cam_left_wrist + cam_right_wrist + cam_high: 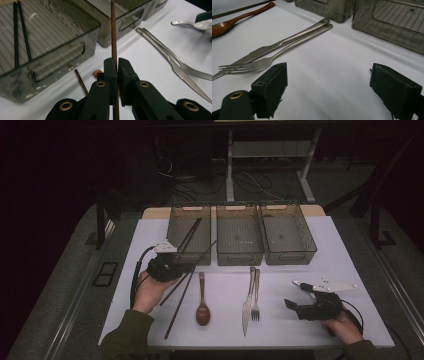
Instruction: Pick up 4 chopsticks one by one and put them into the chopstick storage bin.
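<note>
Fingers of left gripper (117, 67) pinch thin brown chopstick (114, 37) (round, wooden); right gripper (329, 82) fingers wide apart.

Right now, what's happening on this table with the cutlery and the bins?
A person is sorting utensils into three grey bins. The left gripper is shut on a brown chopstick, holding it near the left bin, where two black chopsticks already lie. A second brown chopstick, a wooden spoon, a knife and a fork lie on the white table. The right gripper hangs open over the table, holding nothing.
</note>
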`<state>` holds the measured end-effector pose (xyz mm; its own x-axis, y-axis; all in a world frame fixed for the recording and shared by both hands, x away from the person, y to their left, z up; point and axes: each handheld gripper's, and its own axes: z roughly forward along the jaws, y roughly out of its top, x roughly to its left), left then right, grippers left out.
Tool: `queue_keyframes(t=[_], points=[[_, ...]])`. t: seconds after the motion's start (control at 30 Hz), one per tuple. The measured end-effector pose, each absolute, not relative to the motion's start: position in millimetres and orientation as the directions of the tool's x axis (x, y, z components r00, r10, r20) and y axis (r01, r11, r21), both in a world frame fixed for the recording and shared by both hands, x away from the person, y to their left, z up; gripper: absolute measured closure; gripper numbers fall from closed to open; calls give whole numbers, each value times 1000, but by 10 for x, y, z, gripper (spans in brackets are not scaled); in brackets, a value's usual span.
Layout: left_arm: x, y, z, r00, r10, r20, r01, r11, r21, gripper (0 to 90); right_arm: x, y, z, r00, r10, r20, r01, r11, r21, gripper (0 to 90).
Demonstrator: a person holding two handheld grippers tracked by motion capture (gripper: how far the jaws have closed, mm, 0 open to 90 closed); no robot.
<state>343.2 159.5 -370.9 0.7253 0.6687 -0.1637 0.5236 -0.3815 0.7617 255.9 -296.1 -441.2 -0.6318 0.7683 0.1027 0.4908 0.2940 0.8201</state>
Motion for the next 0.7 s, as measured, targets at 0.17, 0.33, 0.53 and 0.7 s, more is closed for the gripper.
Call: queue_keyframes(t=[0.17,0.33,0.53,0.7], points=[[3527,1566,-3642,723,673,-157,522,-383,762,850,2559,-2961,-4412,-632,768,103,490,294,821,142],[3640,1548,-3584,719,678,-152,521,-380,764,850,2558,-2962,-4412,-631,768,106,492,291,821,142],[3789,1547,-3527,708,689,-156,532,-374,760,850,2561,-2962,-4414,-632,768,107,492,290,821,142],[3917,1556,-3487,699,698,-153,532,-366,763,850,2558,-2967,-4410,-628,771,109,495,287,821,142]])
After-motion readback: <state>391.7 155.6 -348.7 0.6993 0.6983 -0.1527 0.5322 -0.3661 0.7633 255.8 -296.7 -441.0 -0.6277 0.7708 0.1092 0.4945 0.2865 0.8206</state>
